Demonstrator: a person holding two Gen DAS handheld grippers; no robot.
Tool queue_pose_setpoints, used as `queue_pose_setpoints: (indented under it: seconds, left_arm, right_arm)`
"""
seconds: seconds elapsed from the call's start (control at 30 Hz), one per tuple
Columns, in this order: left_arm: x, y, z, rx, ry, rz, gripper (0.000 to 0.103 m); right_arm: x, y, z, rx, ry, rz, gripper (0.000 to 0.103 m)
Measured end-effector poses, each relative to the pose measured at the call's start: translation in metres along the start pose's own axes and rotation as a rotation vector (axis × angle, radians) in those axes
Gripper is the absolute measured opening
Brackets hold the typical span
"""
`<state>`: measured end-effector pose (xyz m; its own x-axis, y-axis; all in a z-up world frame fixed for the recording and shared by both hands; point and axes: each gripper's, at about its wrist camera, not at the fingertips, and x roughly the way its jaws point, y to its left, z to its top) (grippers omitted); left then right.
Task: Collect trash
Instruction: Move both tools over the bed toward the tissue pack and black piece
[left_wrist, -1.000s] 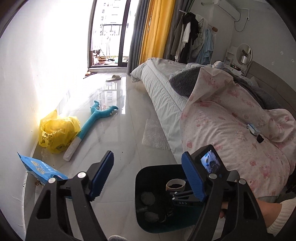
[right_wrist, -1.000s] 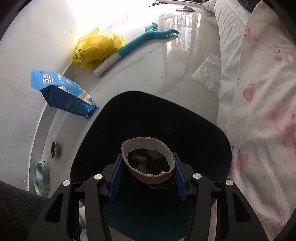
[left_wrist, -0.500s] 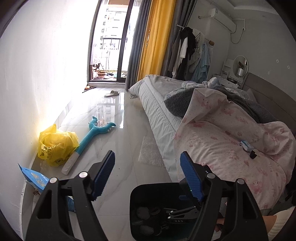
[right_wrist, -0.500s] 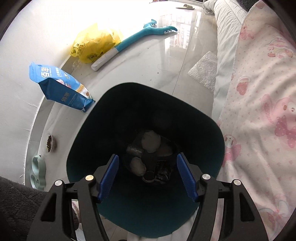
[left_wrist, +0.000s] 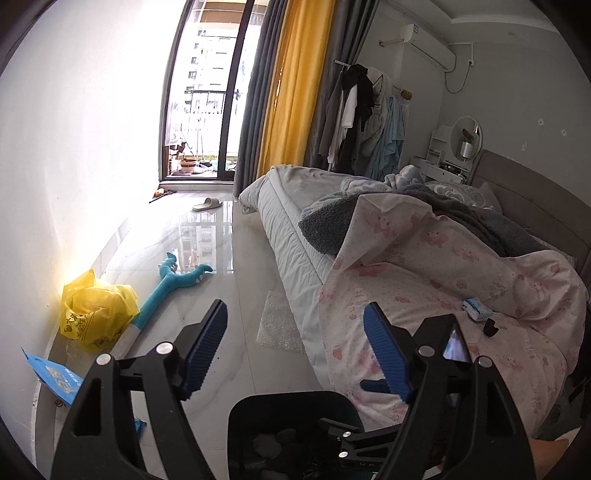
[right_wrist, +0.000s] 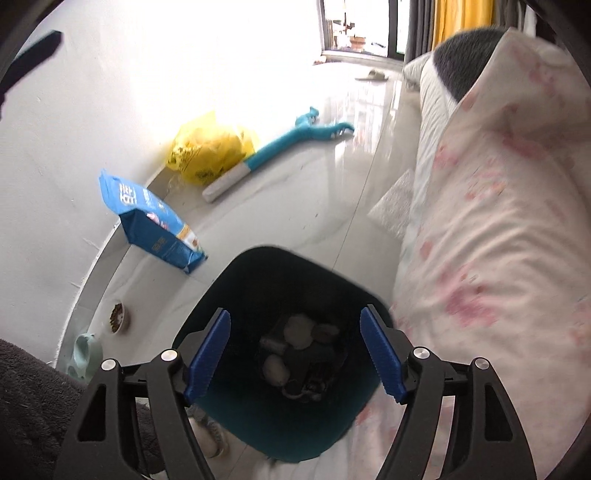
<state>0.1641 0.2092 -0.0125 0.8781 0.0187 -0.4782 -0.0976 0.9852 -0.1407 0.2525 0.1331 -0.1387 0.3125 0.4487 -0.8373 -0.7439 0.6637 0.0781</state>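
The right gripper (right_wrist: 295, 354) hangs directly over a dark teal trash bin (right_wrist: 258, 273), its blue-padded fingers (right_wrist: 208, 356) spread wide with nothing between them. Down inside the bin lies a heap of trash (right_wrist: 299, 354): pale crumpled wads and darker scraps at the bottom. The bin stands on a glossy pale floor, tight against the side of a bed covered by a pink patterned quilt (right_wrist: 491, 229).

The left gripper (left_wrist: 295, 350) is also spread apart and empty, held above the floor with the bin's rim (left_wrist: 255, 402) just below it.

Just left of the bin, a blue pet food bag (right_wrist: 151, 221) leans against the white wall. Nearer the camera along that wall sit a small bowl of kibble (right_wrist: 119, 316) and a pale green dish (right_wrist: 85, 350). Farther along the wall a crumpled yellow plastic bag (right_wrist: 208, 151) rests on the floor, touching a long teal toy with a white handle (right_wrist: 280, 146). A sheet of bubble wrap (left_wrist: 279, 323) lies flat on the floor beside the bed. Far off, a single slipper (left_wrist: 207, 204) sits near the balcony door.
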Motion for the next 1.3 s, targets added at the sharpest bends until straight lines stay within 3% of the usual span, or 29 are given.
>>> queue_pose_setpoints:
  seconds: [0.17, 0.53, 0.93, 1.3]
  left_arm:
    - [0.010, -0.016, 0.009, 0.016, -0.015, -0.026, 0.084]
    - [0.046, -0.062, 0.009, 0.056, 0.042, -0.093, 0.086]
    - [0.087, -0.108, 0.013, 0.117, 0.076, -0.128, 0.087]
    - [0.114, -0.147, 0.011, 0.115, 0.107, -0.178, 0.087]
  right_arm:
    - [-0.026, -0.029, 0.005, 0.049, -0.073, -0.011, 0.077]
    - [-0.074, -0.096, -0.004, 0.110, -0.189, -0.056, 0.081]
    - [-0.118, -0.164, -0.025, 0.147, -0.261, -0.087, 0.083]
    - [-0.131, -0.211, -0.055, 0.195, -0.278, -0.081, 0.083]
